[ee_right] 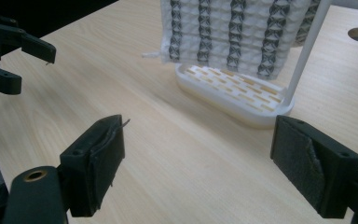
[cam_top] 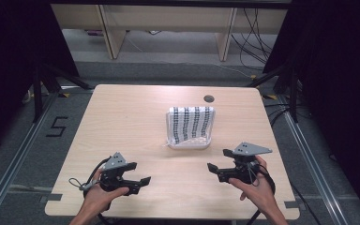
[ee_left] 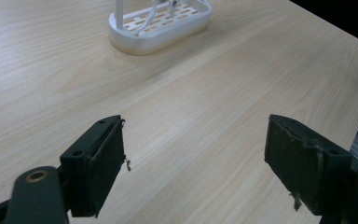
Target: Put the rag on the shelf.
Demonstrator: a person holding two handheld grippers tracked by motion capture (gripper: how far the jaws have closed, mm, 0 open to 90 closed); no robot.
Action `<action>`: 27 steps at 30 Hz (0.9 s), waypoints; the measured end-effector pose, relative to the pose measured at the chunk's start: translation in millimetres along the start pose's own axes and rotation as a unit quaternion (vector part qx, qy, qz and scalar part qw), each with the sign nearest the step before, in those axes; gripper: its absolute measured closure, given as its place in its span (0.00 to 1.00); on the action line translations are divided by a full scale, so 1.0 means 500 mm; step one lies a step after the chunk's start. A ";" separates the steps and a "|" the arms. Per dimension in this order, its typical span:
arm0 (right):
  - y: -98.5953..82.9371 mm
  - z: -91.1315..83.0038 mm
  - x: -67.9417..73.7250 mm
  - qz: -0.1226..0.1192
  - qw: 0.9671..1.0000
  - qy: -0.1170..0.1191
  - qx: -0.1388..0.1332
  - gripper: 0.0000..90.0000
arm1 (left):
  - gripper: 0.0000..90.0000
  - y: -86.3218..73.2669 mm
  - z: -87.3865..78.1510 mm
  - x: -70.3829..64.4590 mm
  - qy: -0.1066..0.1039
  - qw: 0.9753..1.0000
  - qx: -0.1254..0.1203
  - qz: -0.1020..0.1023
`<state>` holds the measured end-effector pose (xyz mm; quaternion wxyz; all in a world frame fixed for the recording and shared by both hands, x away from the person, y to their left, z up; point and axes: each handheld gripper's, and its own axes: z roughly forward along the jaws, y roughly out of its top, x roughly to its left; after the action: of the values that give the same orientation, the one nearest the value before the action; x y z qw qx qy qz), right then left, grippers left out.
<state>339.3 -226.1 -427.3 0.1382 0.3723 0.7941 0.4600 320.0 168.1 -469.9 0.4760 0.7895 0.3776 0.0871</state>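
A striped cloth [cam_top: 190,123] is seen draped over a white rack [cam_top: 189,144] near the middle of a pale wooden table [cam_top: 122,117], a little toward the far side, with 2 hand-held grippers kept low at the near edge. The left gripper [cam_top: 138,173] is held in the person's left hand [cam_top: 98,197] at the near left of the table, its jaws spread wide with nothing between them; in the left gripper view the same gripper [ee_left: 193,158] is shown above bare wood, the slotted base of the rack [ee_left: 161,25] lying well beyond it. The right gripper [cam_top: 219,161] is held in the right hand [cam_top: 255,187] at the near right, its jaws likewise set apart and empty. In the right gripper view that gripper [ee_right: 198,158] is pointed toward the rack [ee_right: 235,95], the cloth [ee_right: 233,32] hanging from a white upright post [ee_right: 307,51], and the left gripper [ee_right: 28,58] is visible at the far left edge. Both grippers are kept well apart from the cloth. A round hole [cam_top: 209,99] is seen in the tabletop just behind the rack
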 end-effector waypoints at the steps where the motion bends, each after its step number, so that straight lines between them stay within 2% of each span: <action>1: -0.002 0.001 0.000 0.005 1.000 0.010 0.004 0.21 | 0.22 -0.003 0.001 0.000 -0.002 1.000 -0.002 -0.003; 2: -0.006 0.002 0.001 0.007 1.000 0.006 0.002 0.21 | 0.22 -0.006 -0.001 0.001 -0.002 1.000 0.001 0.000; 3: -0.009 -0.001 0.004 0.018 1.000 0.006 0.012 0.21 | 0.22 -0.009 -0.001 0.000 0.001 1.000 0.001 -0.001; 4: -0.012 0.001 0.004 0.016 1.000 0.005 0.008 0.21 | 0.21 -0.012 -0.002 0.000 0.002 1.000 0.001 -0.003; 5: -0.015 0.002 0.001 0.003 1.000 0.001 0.012 0.21 | 0.22 -0.015 -0.002 0.001 0.001 1.000 0.001 -0.003; 6: -0.019 0.002 0.003 0.015 1.000 0.007 0.013 0.21 | 0.21 -0.018 -0.004 0.001 0.002 1.000 0.004 -0.001; 7: -0.023 0.005 0.001 0.009 1.000 0.011 0.011 0.21 | 0.22 -0.022 -0.004 -0.001 0.007 1.000 0.002 -0.004; 9: -0.032 0.002 0.008 0.026 0.999 0.006 0.023 0.21 | 0.22 -0.028 -0.004 -0.002 0.007 1.000 0.004 0.001; 10: -0.036 0.004 0.004 0.012 1.000 0.004 0.019 0.21 | 0.22 -0.030 -0.004 -0.003 0.012 1.000 0.004 0.002; 12: -0.046 0.007 0.003 0.014 1.000 0.001 0.019 0.21 | 0.21 -0.035 -0.005 -0.004 0.008 1.000 0.006 0.006; 13: -0.051 0.005 0.008 0.031 0.999 0.004 0.032 0.21 | 0.21 -0.037 -0.005 -0.005 0.011 1.000 0.006 0.008; 14: -0.055 0.009 0.001 0.006 1.000 0.004 0.022 0.21 | 0.21 -0.040 -0.004 -0.005 0.011 1.000 0.008 0.011; 15: -0.066 0.011 0.002 0.013 0.999 0.012 0.035 0.21 | 0.21 -0.043 -0.003 -0.006 0.016 1.000 0.007 0.014; 16: -0.066 0.011 0.002 0.013 0.999 0.012 0.035 0.21 | 0.21 -0.044 -0.005 -0.005 0.021 0.999 0.017 0.021; 17: -0.072 0.011 0.009 0.028 0.999 0.005 0.043 0.21 | 0.21 -0.048 -0.003 -0.006 0.020 1.000 0.013 0.017; 18: -0.076 0.014 0.004 0.007 0.999 0.005 0.039 0.21 | 0.21 -0.050 -0.003 -0.007 0.021 1.000 0.013 0.017; 20: -0.085 0.015 0.003 0.014 0.999 0.006 0.046 0.21 | 0.21 -0.055 -0.002 -0.009 0.019 1.000 0.014 0.016; 21: -0.089 0.014 0.008 0.031 0.998 0.005 0.050 0.21 | 0.21 -0.058 -0.002 -0.011 0.022 1.000 0.014 0.016; 22: -0.097 0.014 0.005 0.024 0.998 -0.006 0.057 0.21 | 0.21 -0.063 -0.002 -0.014 0.023 1.000 0.015 0.009; 23: -0.102 0.017 -0.002 0.004 0.998 -0.006 0.055 0.21 | 0.21 -0.066 -0.001 -0.013 0.023 1.000 0.016 0.012; 24: -0.102 0.017 -0.002 0.004 0.998 -0.006 0.055 0.21 | 0.21 -0.066 -0.001 -0.013 0.023 1.000 0.016 0.012; 25: -0.107 0.015 0.001 0.010 0.998 -0.015 0.067 0.21 | 0.21 -0.069 -0.001 -0.016 0.025 0.999 0.018 0.010; 26: -0.114 0.015 -0.002 0.004 0.997 -0.015 0.073 0.21 | 0.21 -0.071 -0.001 -0.017 0.023 0.999 0.020 0.010; 27: -0.118 0.014 0.002 0.016 0.997 -0.013 0.073 0.21 | 0.21 -0.073 -0.001 -0.018 0.025 1.000 0.018 0.008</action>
<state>314.9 -238.6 -480.1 0.1131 0.4004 0.8177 0.3978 294.5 171.9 -497.5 0.4519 0.7985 0.3839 0.1038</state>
